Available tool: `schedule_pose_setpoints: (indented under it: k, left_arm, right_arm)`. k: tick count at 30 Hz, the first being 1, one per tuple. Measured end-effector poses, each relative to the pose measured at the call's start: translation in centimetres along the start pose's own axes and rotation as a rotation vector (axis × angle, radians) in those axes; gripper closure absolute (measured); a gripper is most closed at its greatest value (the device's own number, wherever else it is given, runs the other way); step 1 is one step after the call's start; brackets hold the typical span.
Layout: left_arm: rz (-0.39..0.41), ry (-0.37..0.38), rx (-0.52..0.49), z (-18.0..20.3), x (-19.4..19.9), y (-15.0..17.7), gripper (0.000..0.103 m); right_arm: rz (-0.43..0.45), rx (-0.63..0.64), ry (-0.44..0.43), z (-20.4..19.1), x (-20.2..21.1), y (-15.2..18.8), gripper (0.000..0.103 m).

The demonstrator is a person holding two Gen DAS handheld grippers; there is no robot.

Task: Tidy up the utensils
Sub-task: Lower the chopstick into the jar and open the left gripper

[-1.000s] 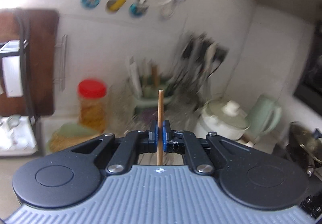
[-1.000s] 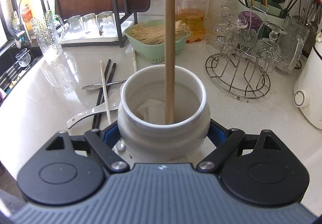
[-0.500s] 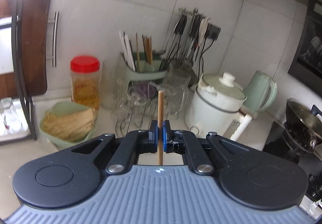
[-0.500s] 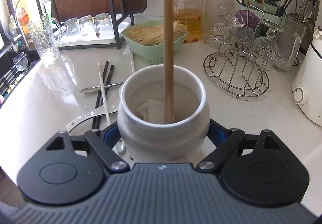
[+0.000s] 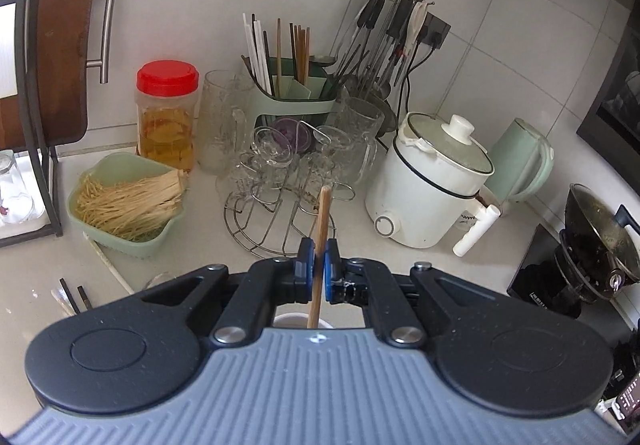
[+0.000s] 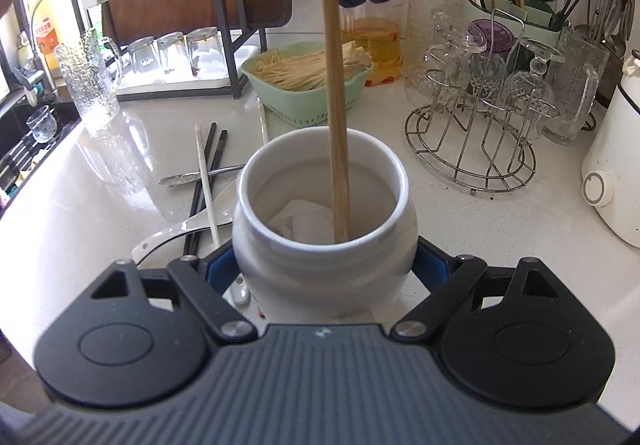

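While the left tongs [image 5: 317, 271] pinch a wooden chopstick [image 6: 335, 125] near its upper end and hold it nearly upright, its lower end is down inside the white jar [image 6: 324, 241], close to the near wall, and the right tongs [image 6: 324, 273] are clamped on the jar's belly from both sides, steadying it on the desk [image 6: 500, 229]. The main risk from here, as I judge it, is letting go at a bad angle: a long stick in a short jar will fall against the rim, and if its weight sits high it could tip out, or nudge the jar should the right grip slacken. Pushing down further could also jam the tip against the bottom and lever the jar. Inside the jar lies a folded white paper or cloth [image 6: 302, 221] besides the stick; nothing else shows in it. Beside the jar, black chopsticks [image 6: 206, 181], a white chopstick [image 6: 207, 185], a metal spoon [image 6: 200, 176] and a white spoon [image 6: 180, 231] lie loose on the desk, apparently not yet sorted. Farther back, a green basket [image 6: 316, 101] holds pale dried strands, a red-lidded plastic jar [image 5: 167, 117] holds yellow contents, and a green holder [image 5: 292, 99] already carries upright chopsticks.
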State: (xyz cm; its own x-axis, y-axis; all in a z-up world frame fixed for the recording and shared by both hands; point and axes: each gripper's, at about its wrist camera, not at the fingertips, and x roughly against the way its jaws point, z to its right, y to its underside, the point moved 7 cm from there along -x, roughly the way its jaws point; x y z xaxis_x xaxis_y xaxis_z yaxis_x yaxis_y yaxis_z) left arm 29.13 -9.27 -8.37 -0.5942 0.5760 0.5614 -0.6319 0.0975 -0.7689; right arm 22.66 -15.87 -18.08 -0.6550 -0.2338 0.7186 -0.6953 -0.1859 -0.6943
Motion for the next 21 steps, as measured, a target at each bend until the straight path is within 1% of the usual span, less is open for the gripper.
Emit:
schedule_pose_setpoints:
  k: [4,7,10,13,18,20,21]
  left_arm:
    - [-0.023,0.015,0.021,-0.1,-0.5,-0.4,0.097]
    - [-0.064,0.056,0.046,-0.2,-0.7,-0.8,0.095]
    - [-0.110,0.034,0.078,-0.6,-0.8,-1.3,0.096]
    - [-0.120,0.037,0.104,-0.9,-0.4,-2.0,0.096]
    - [-0.120,-0.014,0.101,-1.2,0.9,-2.9,0.095]
    - [-0.123,-0.031,0.116,-1.5,1.3,-3.0,0.089]
    - [-0.120,-0.036,0.126,-1.6,1.7,-3.1,0.081]
  right_arm:
    - [0.001,0.000,0.000,-0.1,-0.1,0.0,0.012]
    - [0.000,-0.001,0.002,-0.1,-0.1,0.0,0.012]
    - [-0.001,-0.003,0.004,-0.1,-0.1,0.0,0.012]
    - [0.000,-0.009,0.008,-0.1,-0.1,0.0,0.012]
    - [-0.013,0.001,0.006,-0.1,-0.2,-0.2,0.012]
    - [-0.014,0.008,0.000,0.0,-0.3,-0.2,0.012]
    - [-0.012,0.009,-0.001,0.0,-0.3,-0.2,0.012]
